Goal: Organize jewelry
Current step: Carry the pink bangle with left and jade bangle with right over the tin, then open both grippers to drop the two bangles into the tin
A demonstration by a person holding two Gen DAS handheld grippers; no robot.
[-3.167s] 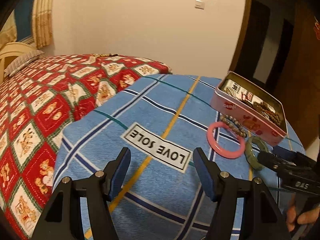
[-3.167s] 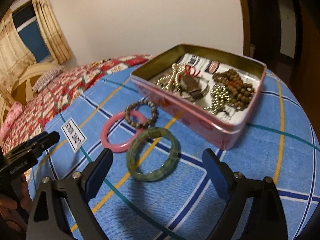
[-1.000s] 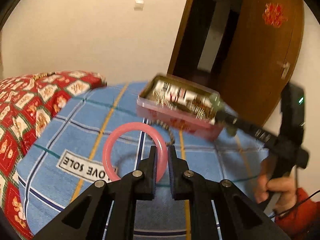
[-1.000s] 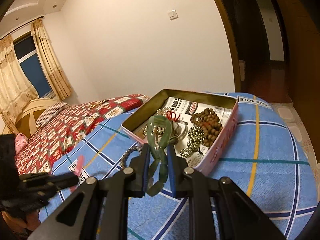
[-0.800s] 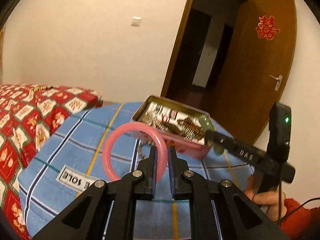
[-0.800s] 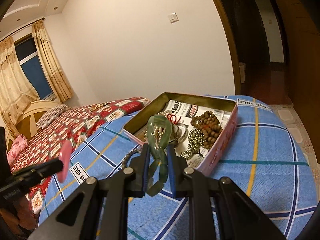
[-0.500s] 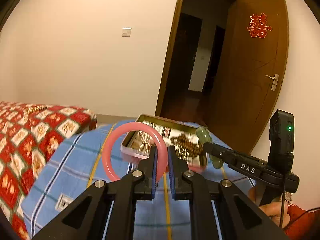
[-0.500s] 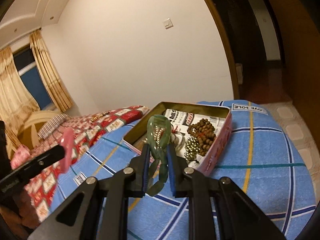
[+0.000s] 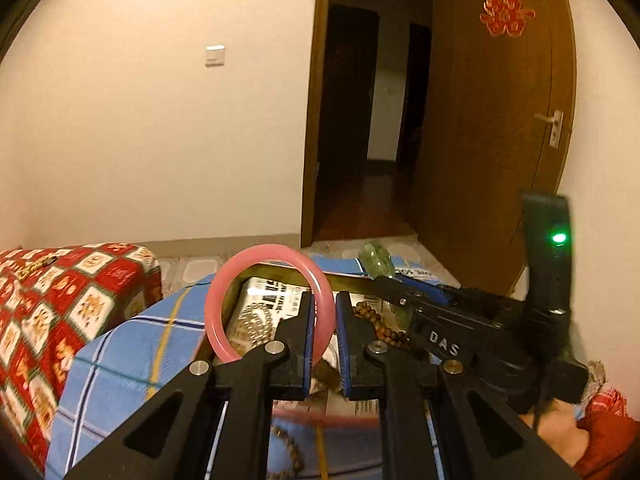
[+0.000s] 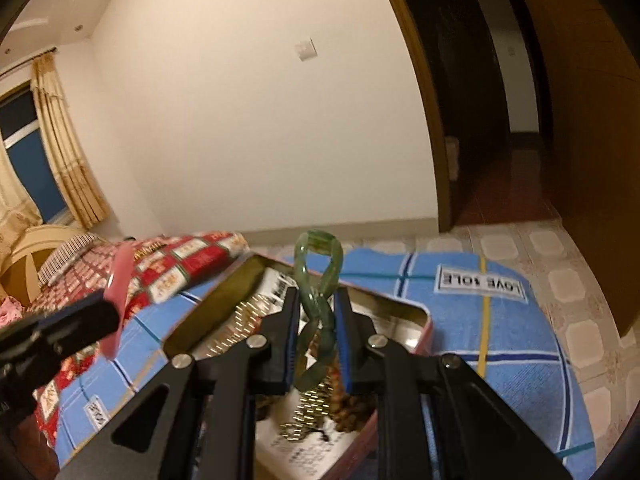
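My left gripper (image 9: 322, 300) is shut on a pink bangle (image 9: 224, 288) and holds it upright above the open pink tin (image 9: 288, 270). My right gripper (image 10: 317, 294) is shut on a green bead bracelet (image 10: 318, 276), pinched into a figure-eight above the same tin (image 10: 420, 320). The tin holds silver and brown bead strings (image 10: 308, 408) on printed paper. The right gripper shows in the left wrist view (image 9: 400, 298), with the green bracelet (image 9: 376, 262) at its tip. The left gripper and pink bangle (image 10: 118, 284) show at the left of the right wrist view.
The tin sits on a round table under a blue checked cloth (image 10: 500, 344). A brown bead bracelet (image 9: 288, 448) lies on the cloth in front of the tin. A bed with a red patterned cover (image 9: 48, 300) is on the left. An open wooden door (image 9: 492, 120) stands beyond.
Both grippers have closed in over the tin with their bracelets. The tin now lies directly under both sets of fingers.
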